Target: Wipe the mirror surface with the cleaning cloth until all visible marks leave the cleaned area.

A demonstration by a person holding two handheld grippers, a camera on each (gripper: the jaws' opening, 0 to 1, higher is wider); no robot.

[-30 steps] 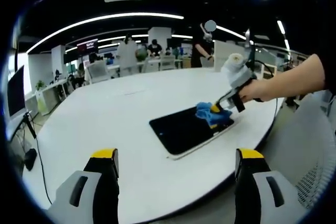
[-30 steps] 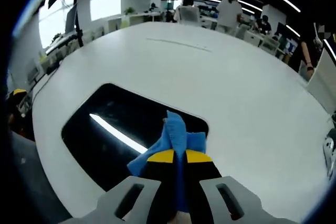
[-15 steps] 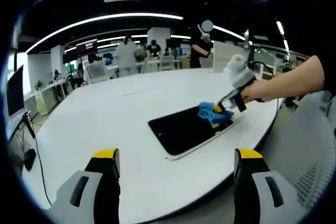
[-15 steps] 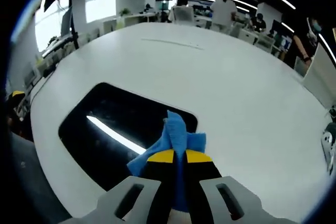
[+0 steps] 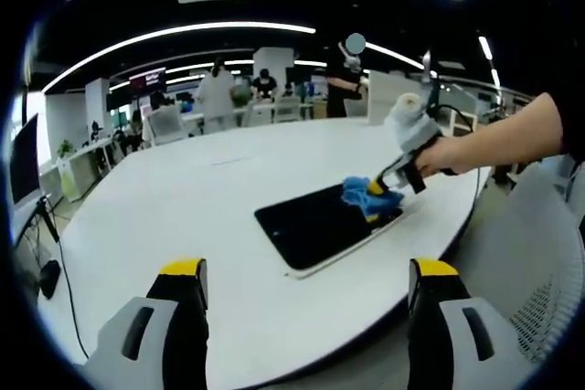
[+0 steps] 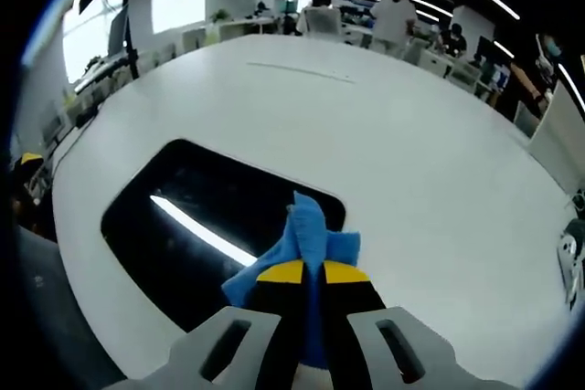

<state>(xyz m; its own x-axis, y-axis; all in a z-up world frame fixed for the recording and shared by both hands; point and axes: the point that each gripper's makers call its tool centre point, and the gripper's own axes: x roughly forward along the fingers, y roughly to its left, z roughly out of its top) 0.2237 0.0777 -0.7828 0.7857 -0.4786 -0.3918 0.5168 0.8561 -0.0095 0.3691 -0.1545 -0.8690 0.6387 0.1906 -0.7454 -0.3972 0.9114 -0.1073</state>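
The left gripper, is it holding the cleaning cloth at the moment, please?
No, the left gripper is open; the cloth sits in the right gripper.

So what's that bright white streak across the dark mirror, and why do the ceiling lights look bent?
In the right gripper view, the streak on the mirror is a ceiling light strip reflected beside the blue cloth; in the left gripper view, the mirror looks plain black, and the fisheye lens bows the light strips.
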